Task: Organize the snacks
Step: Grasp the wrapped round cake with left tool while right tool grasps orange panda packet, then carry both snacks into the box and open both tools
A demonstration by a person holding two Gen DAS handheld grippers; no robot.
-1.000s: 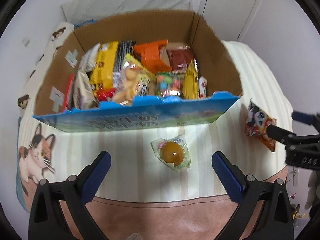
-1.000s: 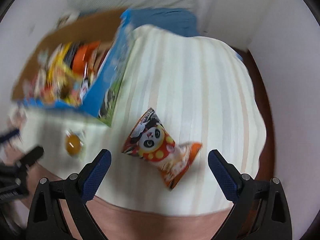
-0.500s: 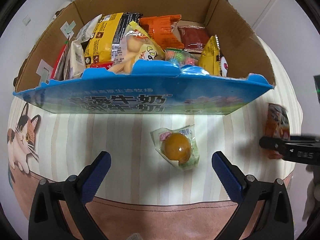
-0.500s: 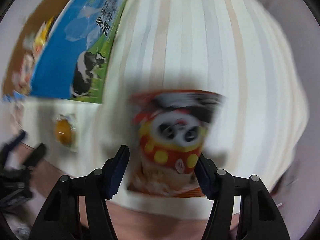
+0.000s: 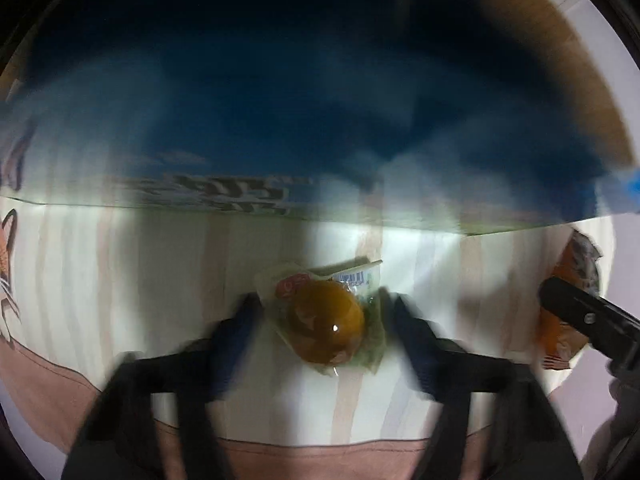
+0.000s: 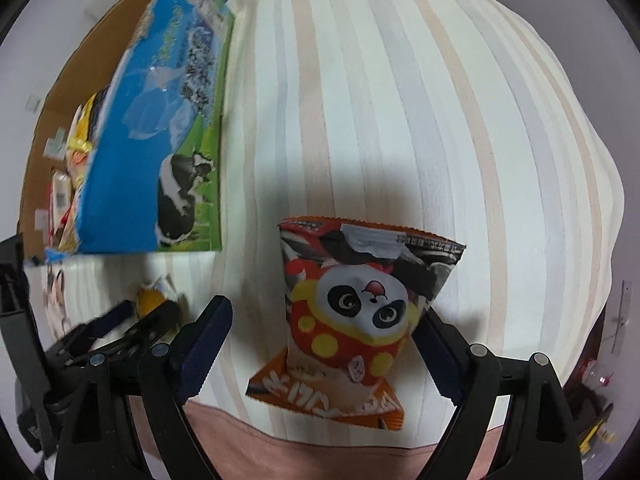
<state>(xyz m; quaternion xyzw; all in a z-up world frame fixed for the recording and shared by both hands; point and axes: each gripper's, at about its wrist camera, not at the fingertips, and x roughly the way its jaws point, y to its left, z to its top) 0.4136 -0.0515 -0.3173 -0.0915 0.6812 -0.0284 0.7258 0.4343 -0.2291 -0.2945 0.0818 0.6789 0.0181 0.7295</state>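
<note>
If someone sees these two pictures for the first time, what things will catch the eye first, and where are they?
The panda snack bag stands out first, red and orange, lying on the striped cloth between the fingers of the right gripper. Next is the wrapped amber-coloured round snack, centred between the blurred fingers of the left gripper. Behind both is the blue milk carton box with a cow print, filled with snack packets.

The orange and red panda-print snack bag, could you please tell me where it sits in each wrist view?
Left wrist: the panda-print snack bag sits at the far right edge, partly hidden.
Right wrist: lower centre, between the right gripper fingers.
Shared landmark: the blue milk carton box.
</note>
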